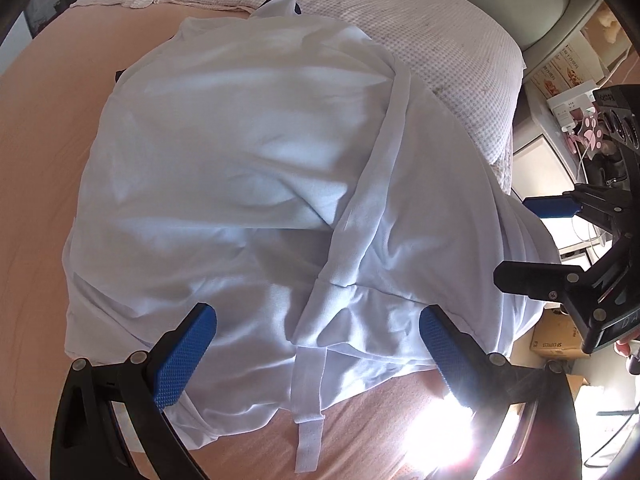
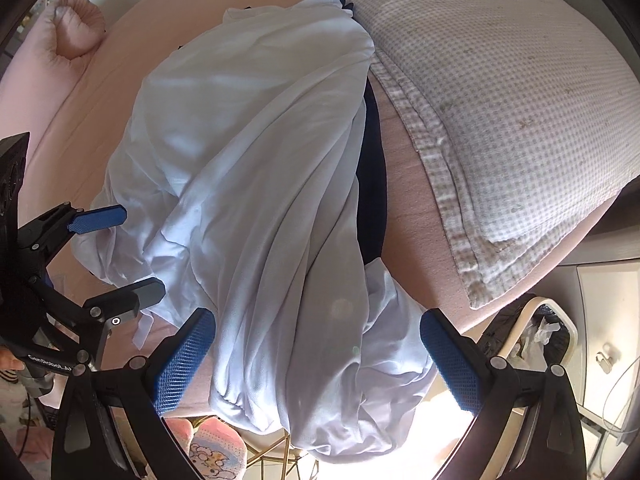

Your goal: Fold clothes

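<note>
white garment (image 1: 248, 184) on pink bed (image 1: 44, 128)

Daylight is bright; blown-out white glare burns the lower right of both views. Soft shadows crease the white garment (image 1: 256, 184). Fisheye bending curves the edges, corners vignette black.

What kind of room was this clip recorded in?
Most likely a bedroom: a white garment lies spread on a bed with a peach sheet, a checked quilt beside it, and a pink pillow at the far edge.
</note>
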Available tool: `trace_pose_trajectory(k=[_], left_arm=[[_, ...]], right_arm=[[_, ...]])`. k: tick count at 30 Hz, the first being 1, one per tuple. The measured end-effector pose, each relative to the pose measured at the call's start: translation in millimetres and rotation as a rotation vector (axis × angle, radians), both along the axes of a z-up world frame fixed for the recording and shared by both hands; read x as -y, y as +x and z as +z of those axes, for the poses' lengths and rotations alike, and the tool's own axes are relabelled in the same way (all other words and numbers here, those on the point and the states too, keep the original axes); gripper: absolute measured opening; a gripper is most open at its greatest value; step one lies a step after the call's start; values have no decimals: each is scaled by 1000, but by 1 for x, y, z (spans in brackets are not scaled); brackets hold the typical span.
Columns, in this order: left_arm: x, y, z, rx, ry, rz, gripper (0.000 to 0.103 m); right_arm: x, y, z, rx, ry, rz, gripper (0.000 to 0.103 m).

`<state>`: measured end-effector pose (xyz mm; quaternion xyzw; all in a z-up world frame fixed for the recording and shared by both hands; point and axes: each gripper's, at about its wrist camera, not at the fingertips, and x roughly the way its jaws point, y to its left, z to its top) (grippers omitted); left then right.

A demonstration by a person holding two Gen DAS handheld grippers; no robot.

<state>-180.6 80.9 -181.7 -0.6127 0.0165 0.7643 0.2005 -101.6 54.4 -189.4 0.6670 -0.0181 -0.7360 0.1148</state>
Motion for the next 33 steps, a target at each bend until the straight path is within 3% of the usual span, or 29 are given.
trace_pose_trajectory(k=[8,10,15,18,22,30,33], left_arm=[[-5,5,-13,-2,-64,4,75],[-7,7,-13,-12,-86,2,68],[-10,9,-8,-48,-110,6,45],[-9,10,-5,-58,-101,13,37],[-6,12,0,-74,-93,22,31],[-3,24,24,-140,-78,-11,28],[1,27,33,-153,-54,-12,28]], right_arm=[[2,6,-10,7,15,37,81],[1,8,-11,7,6,39,69],[0,12,-5,-14,16,63,52],[0,17,2,-35,11,76,41],[-5,20,8,-42,-17,89,32],[-27,19,21,-22,-99,41,29],[-21,-8,31,-30,-111,38,29]])
